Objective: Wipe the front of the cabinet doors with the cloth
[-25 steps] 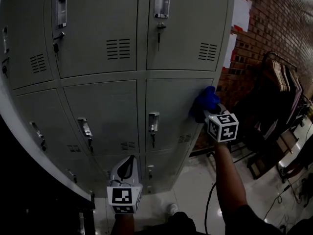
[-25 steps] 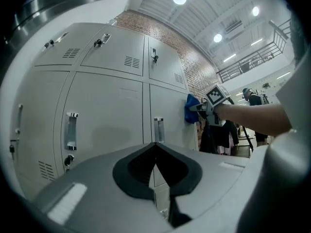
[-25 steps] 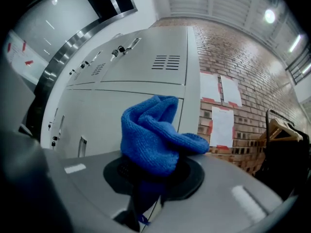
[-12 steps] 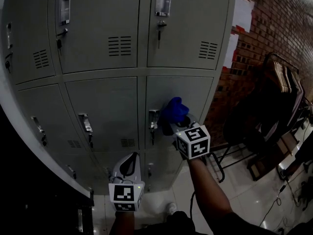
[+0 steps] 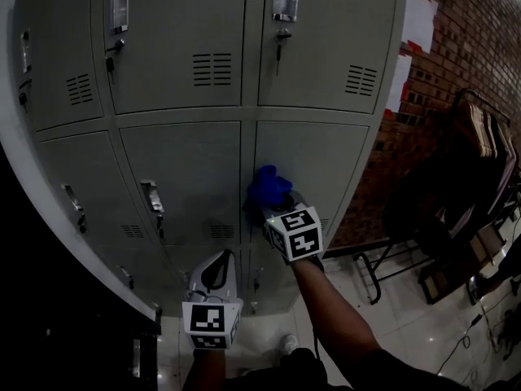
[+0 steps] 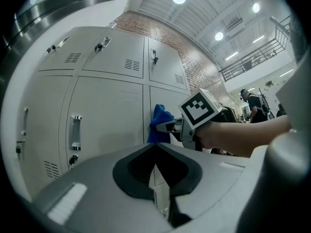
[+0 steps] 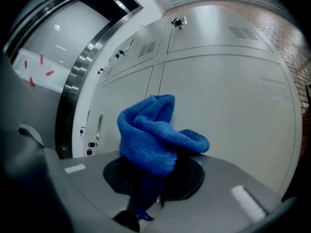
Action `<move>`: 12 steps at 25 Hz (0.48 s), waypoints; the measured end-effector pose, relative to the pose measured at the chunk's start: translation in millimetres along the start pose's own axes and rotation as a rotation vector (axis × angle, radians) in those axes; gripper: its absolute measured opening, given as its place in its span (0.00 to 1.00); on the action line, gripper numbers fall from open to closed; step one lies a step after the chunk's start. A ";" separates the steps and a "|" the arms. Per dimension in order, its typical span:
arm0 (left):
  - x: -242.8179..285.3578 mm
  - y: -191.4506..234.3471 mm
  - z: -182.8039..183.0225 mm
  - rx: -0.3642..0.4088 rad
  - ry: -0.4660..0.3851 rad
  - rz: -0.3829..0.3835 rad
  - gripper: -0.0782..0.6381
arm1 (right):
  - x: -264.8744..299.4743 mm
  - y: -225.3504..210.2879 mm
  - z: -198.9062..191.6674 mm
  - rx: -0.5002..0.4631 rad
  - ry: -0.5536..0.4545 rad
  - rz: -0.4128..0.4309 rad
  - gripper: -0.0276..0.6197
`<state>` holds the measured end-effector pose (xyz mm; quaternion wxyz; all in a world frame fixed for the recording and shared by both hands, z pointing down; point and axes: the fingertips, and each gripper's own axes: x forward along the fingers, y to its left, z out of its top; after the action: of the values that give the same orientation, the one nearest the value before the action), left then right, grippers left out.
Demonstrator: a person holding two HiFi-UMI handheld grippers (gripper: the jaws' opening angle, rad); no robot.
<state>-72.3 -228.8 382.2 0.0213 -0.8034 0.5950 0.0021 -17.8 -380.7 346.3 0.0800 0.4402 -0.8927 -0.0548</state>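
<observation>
The right tongs (image 5: 273, 205) are clamped shut on a blue cloth (image 5: 267, 186), which bunches out past their tips in a loose knitted wad, with a thin tail of it pinched deep between the jaws in the right gripper view. The cloth is pressed against the front of the grey cabinet (image 5: 187, 23), on the middle row, at the left edge of the right-hand door (image 5: 317, 165) and just beside the seam that parts it from the neighbouring door (image 5: 191, 169). That neighbouring door carries a metal handle (image 5: 152, 198), well to the left of the cloth. The person's bare forearm (image 5: 342, 324) reaches up from the lower right to the right tongs. The left tongs (image 5: 218, 265) hang lower, in front of the bottom row of doors, with the jaws brought together and nothing between them; whether their tip touches the cabinet cannot be told. In the left gripper view the cloth and the right tongs show above and beyond the closed left jaws. A key (image 5: 281, 47) hangs in the lock of the upper right door. To the right of the cabinet stands a brick wall (image 5: 464, 47) with white sheets (image 5: 419, 19) fixed to it, and a dark rack (image 5: 480, 137) stands on the pale tiled floor (image 5: 407, 324)
</observation>
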 end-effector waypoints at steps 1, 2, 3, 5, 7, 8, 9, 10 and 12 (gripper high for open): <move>-0.3 0.8 -0.7 -0.001 0.002 0.003 0.13 | 1.3 -1.0 -1.1 0.002 0.003 0.001 0.18; -0.2 1.1 -1.3 -0.001 0.003 0.004 0.13 | 1.5 -1.4 -1.2 0.003 0.005 0.005 0.18; 0.3 1.2 -1.4 -0.001 0.003 0.004 0.13 | 1.2 -1.0 -0.4 0.001 0.008 0.011 0.18; 1.1 0.1 -1.5 -0.001 0.003 0.001 0.13 | 0.6 -1.9 0.3 -0.010 0.012 0.016 0.19; 1.8 -1.7 -1.7 0.000 0.002 -0.004 0.13 | -2.6 -4.7 -1.4 -0.021 0.023 0.014 0.19; 2.4 -2.3 -2.1 0.000 0.003 -0.007 0.13 | -5.0 -6.8 -2.0 -0.023 0.028 0.013 0.19; 2.9 -2.5 -2.5 -0.001 0.005 -0.008 0.13 | -7.3 -9.2 -2.2 -0.023 0.029 0.012 0.19; 3.3 -2.4 -2.9 -0.002 0.006 -0.008 0.13 | -9.4 -12.4 -2.6 -0.023 0.026 0.009 0.18; 3.9 -1.7 -3.7 -0.002 0.008 -0.008 0.13 | -13.3 -21.0 -3.4 -0.023 0.009 0.000 0.18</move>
<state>-69.6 -232.1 385.9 0.0181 -0.8059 0.5918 -0.0003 7.2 -383.0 344.8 0.0892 0.4397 -0.8915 -0.0628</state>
